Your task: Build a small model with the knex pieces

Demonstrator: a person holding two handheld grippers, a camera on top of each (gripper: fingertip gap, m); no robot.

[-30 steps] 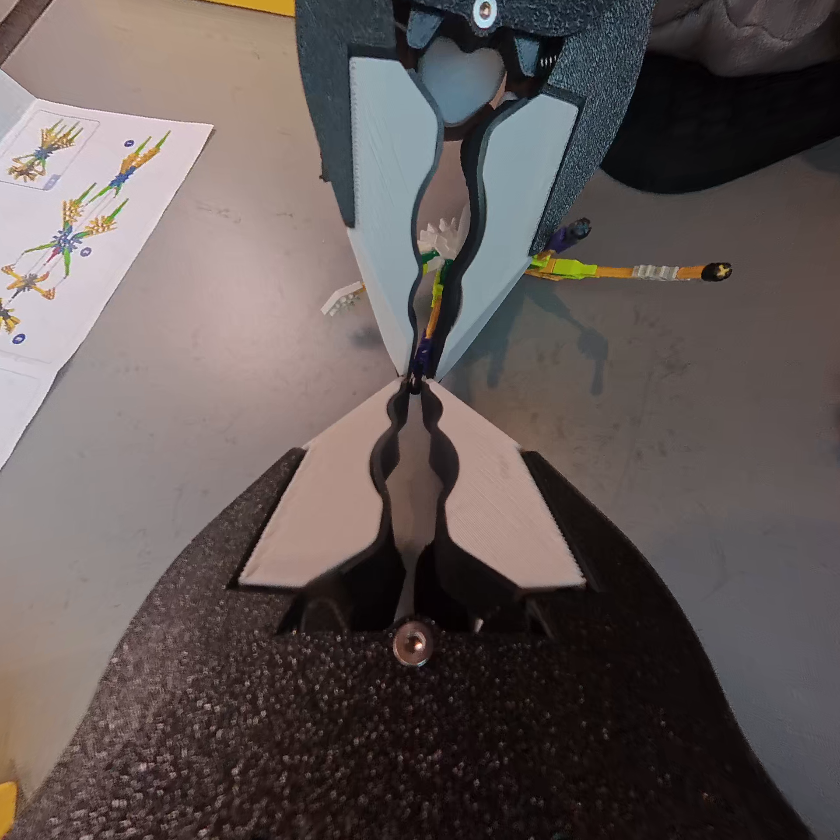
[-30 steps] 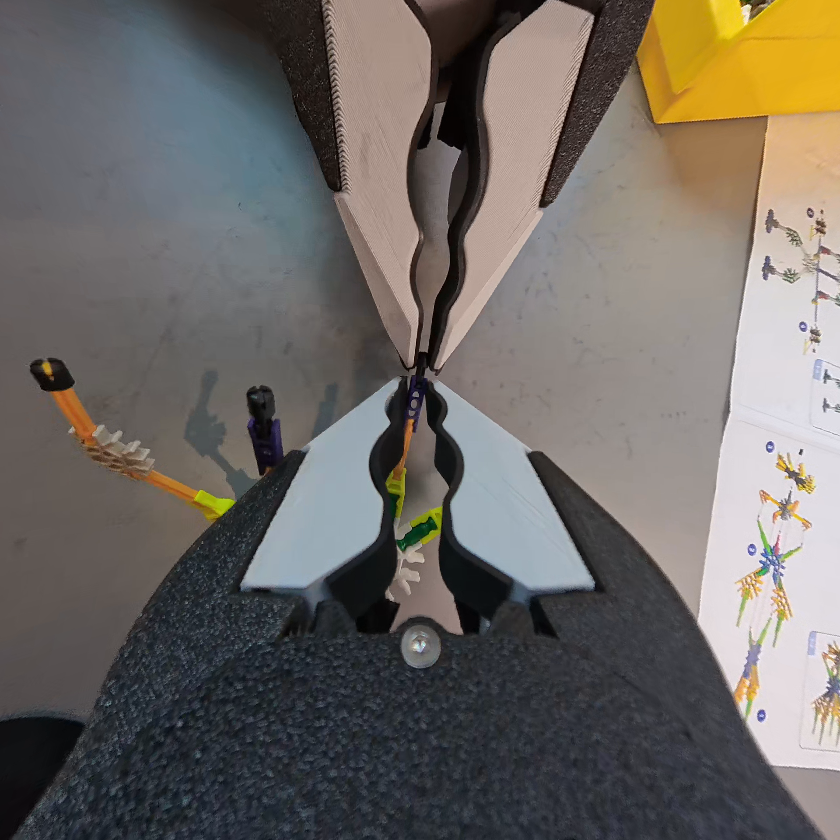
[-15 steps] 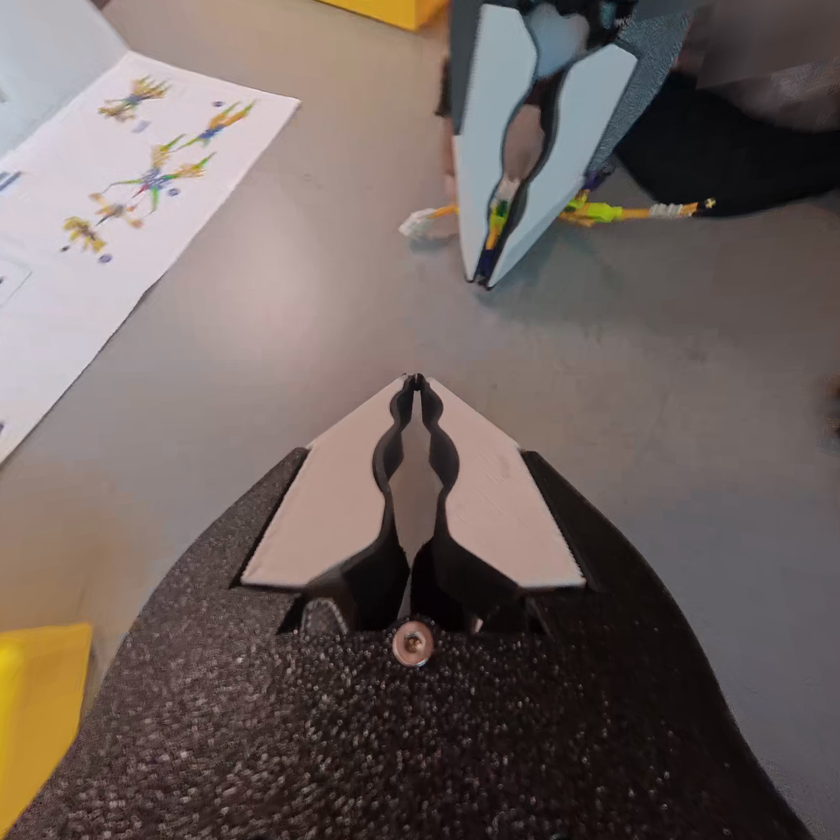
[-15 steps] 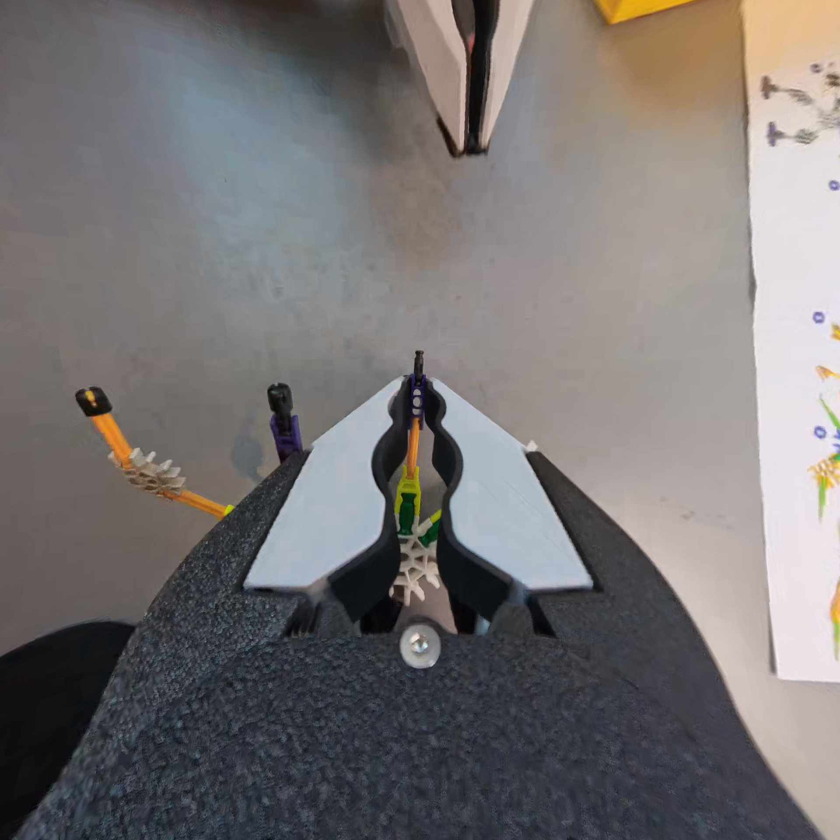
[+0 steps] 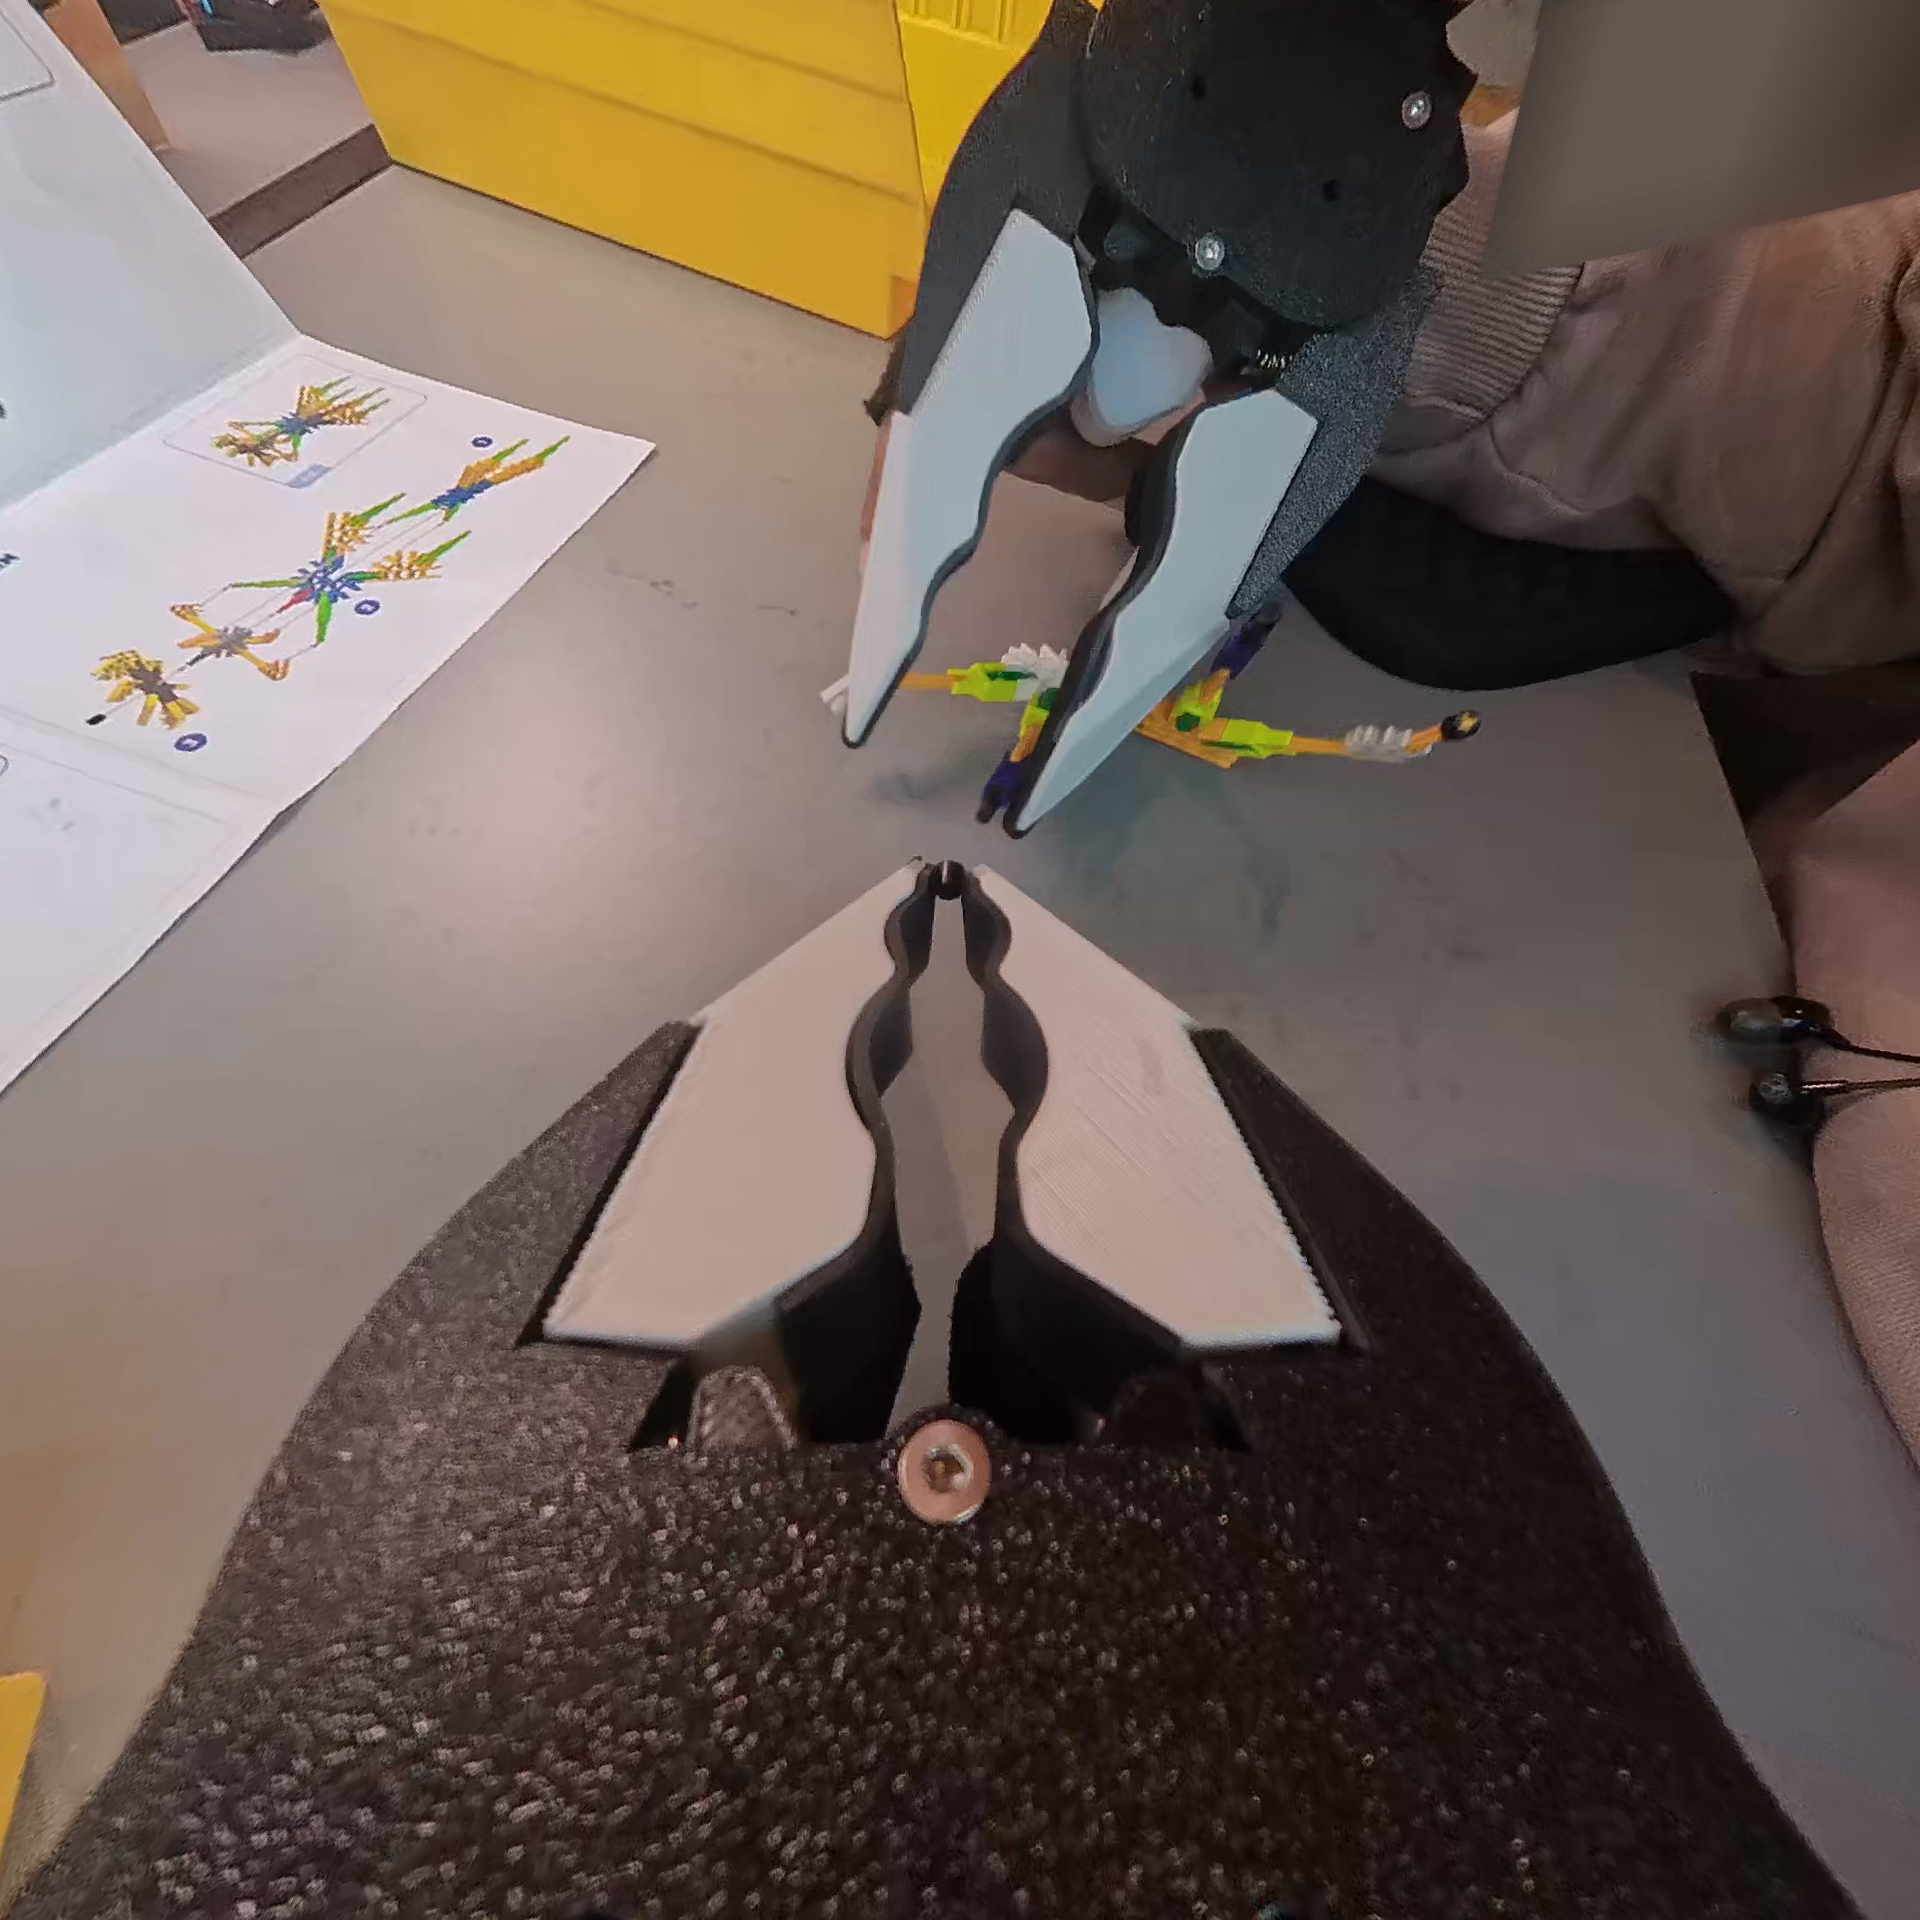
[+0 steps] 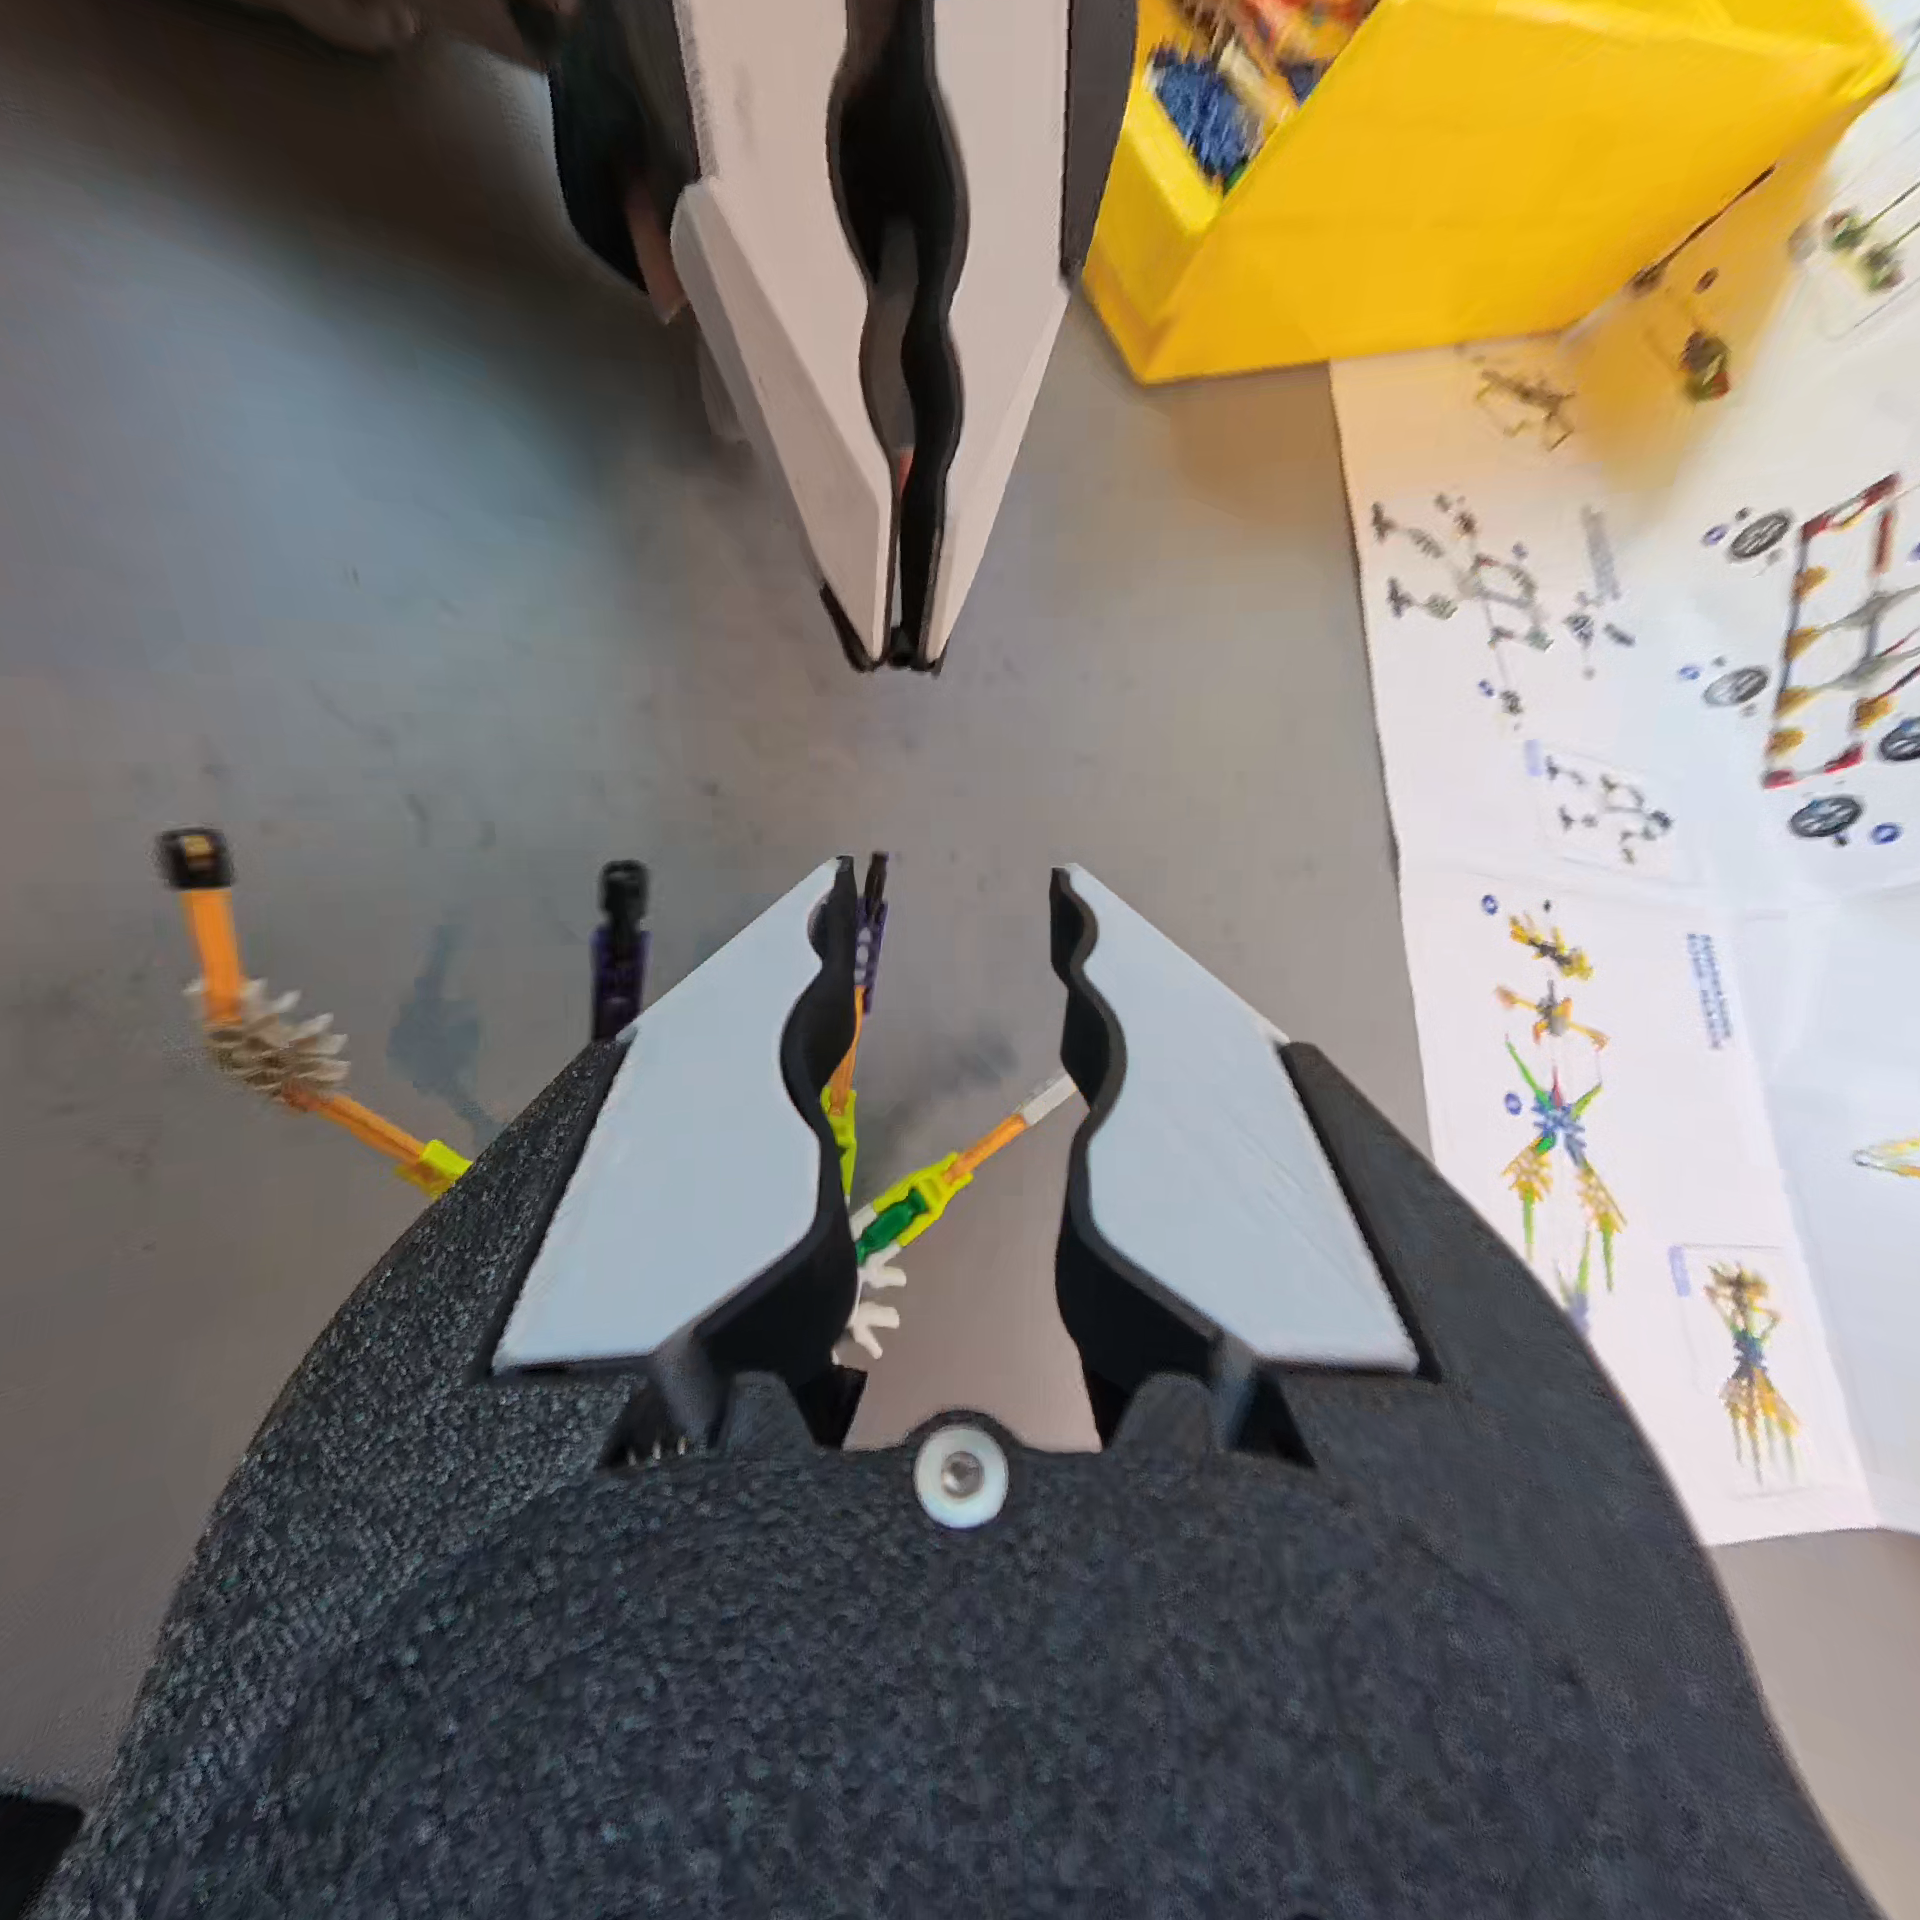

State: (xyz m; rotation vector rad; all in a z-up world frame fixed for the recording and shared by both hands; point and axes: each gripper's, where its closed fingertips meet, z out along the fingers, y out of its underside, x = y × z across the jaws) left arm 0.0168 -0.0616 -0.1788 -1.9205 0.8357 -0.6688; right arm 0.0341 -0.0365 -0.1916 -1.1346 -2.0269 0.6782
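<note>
Left gripper (image 5: 943, 871) jaws clenched, tips pinching a tiny black piece (image 5: 945, 873), too small to tell what it is; hovering over grey surface (image 5: 520, 987), tips pointed at the right gripper and near it, not touching. Right gripper (image 6: 951, 878) jaws released, wide gap, straddling a rod-and-connector toy assembly (image 6: 904, 1195) lying on the surface: purple connector with black tip right against the inner face of one finger, cannot tell if touching; orange rod, lime and green connectors and white snowflake hub in the gap between the fingers. Orange arm of the assembly sticking out sideways past the gripper body, with white gear-like piece and black end cap (image 6: 192, 857); second purple stub with black cap (image 6: 621, 935) upright just beside the finger. Printed instruction sheet (image 5: 260, 582) flat on the surface off to one side, coloured build diagrams on it. Yellow parts bin (image 6: 1455, 187) beyond the sheet, loose pieces inside, blurred. Person's tan sleeve (image 5: 1662, 416) resting behind the right gripper. Black earbuds with cable (image 5: 1766, 1049) at the surface edge.
</note>
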